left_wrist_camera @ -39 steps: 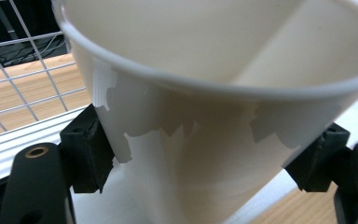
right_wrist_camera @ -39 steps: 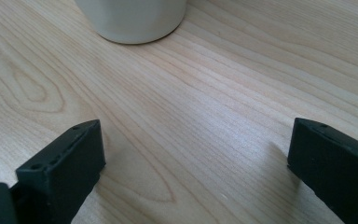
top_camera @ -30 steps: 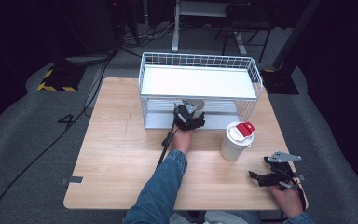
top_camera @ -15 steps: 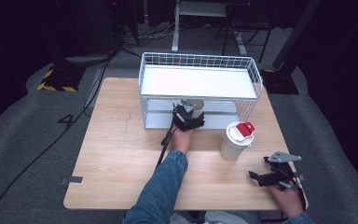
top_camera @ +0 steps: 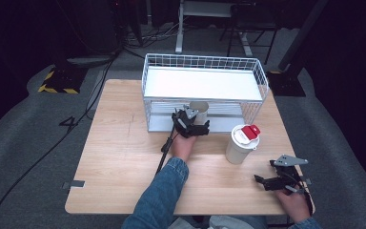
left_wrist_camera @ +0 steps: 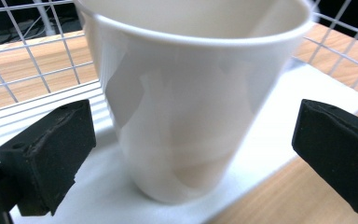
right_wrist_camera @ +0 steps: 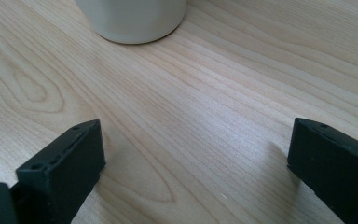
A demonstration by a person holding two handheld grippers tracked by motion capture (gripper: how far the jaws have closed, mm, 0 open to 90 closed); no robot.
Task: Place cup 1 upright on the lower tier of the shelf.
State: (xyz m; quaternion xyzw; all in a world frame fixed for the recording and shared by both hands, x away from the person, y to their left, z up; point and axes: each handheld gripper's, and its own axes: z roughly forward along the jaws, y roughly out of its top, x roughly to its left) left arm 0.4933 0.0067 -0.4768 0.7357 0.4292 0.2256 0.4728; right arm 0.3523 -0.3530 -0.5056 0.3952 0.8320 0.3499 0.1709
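A white open paper cup (left_wrist_camera: 186, 107) stands upright on the white lower shelf of the wire rack (top_camera: 145, 90); it also shows in the high view (top_camera: 199, 108). My left gripper (top_camera: 196, 120) reaches in at the rack's front. Its jaws have just been opening and now stand wide on either side of the cup, with both pads (left_wrist_camera: 51, 154) clear of its wall. A lidded white cup with a red tab (top_camera: 241, 143) stands on the table, its base at the top of the right gripper view (right_wrist_camera: 130, 18). My right gripper (top_camera: 263, 181) rests open near the front right corner, nothing between its jaws (right_wrist_camera: 196, 158).
The wire rack's white top shelf (top_camera: 200, 82) spans the back of the wooden table (top_camera: 119, 157). A black cable (top_camera: 164, 150) trails from the left gripper along the forearm in a denim sleeve. Dark floor with cables and desk legs lies beyond.
The left gripper's jaws have spread off the open cup, which stays on the lower shelf. The right hand has kept still.
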